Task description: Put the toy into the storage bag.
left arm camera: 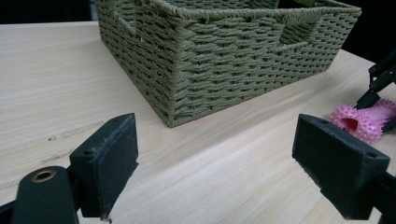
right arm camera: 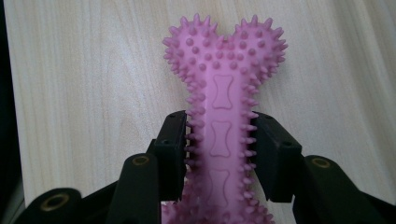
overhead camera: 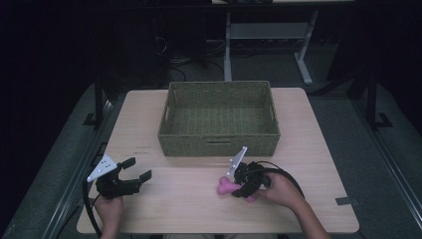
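Wooden table (overhead camera: 308, 149), right gripper (right arm camera: 223, 140) clamped on pink spiky bone (right arm camera: 223, 88) — left gripper (left arm camera: 215, 163) wide open, empty.

Spiky pink bone toy (right arm camera: 223, 126), olive woven basket (overhead camera: 219, 119), pale wood-grain table (overhead camera: 308, 149).

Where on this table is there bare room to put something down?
Bare wood lies left and right of the woven basket, and between the left gripper and the pink spiky bone toy. It is tight between the basket's front and the right gripper clamping the toy.
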Demonstrator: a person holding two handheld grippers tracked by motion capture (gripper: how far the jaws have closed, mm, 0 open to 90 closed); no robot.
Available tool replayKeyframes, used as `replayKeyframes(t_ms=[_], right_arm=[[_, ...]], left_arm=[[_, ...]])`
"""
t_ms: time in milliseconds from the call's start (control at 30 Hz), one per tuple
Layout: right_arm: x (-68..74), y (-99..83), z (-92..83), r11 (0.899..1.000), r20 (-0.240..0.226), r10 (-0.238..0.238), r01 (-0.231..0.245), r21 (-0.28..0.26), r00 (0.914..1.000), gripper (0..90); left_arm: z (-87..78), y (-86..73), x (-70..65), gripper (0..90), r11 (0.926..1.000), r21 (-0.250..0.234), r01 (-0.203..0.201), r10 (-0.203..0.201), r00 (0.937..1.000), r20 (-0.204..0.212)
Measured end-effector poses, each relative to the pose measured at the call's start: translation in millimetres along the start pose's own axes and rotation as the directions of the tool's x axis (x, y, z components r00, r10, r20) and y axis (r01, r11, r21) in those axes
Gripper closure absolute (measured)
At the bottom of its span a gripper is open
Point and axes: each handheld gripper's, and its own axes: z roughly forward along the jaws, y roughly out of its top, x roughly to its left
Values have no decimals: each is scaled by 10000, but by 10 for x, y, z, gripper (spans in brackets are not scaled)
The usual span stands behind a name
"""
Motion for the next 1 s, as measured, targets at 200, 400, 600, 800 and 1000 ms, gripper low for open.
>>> replayKeyframes(t_ms=[200,400,600,800,1000], right_arm=[[-19,1,-6,10000,-210,-1,2,20,9998,576],[-49,52,-84,9998,-425,-165,170,103,9990,578],[-96,95,-190,9997,-560,-211,218,118,9982,578],[-141,136,-286,9995,-701,-314,316,24,9970,578],[-158,190,-404,9988,-900,-460,446,-182,9949,578]], left_arm=[[-3,-2,6,139,10000,17,40,-40,10000,7],[-14,1,1,139,10000,-73,-15,15,10000,-20],[-10,0,3,139,10000,-79,23,-23,10000,-10],[-10,0,2,139,10000,-70,17,-17,10000,-13],[-13,-2,4,139,9999,-104,65,-65,10000,-23]])
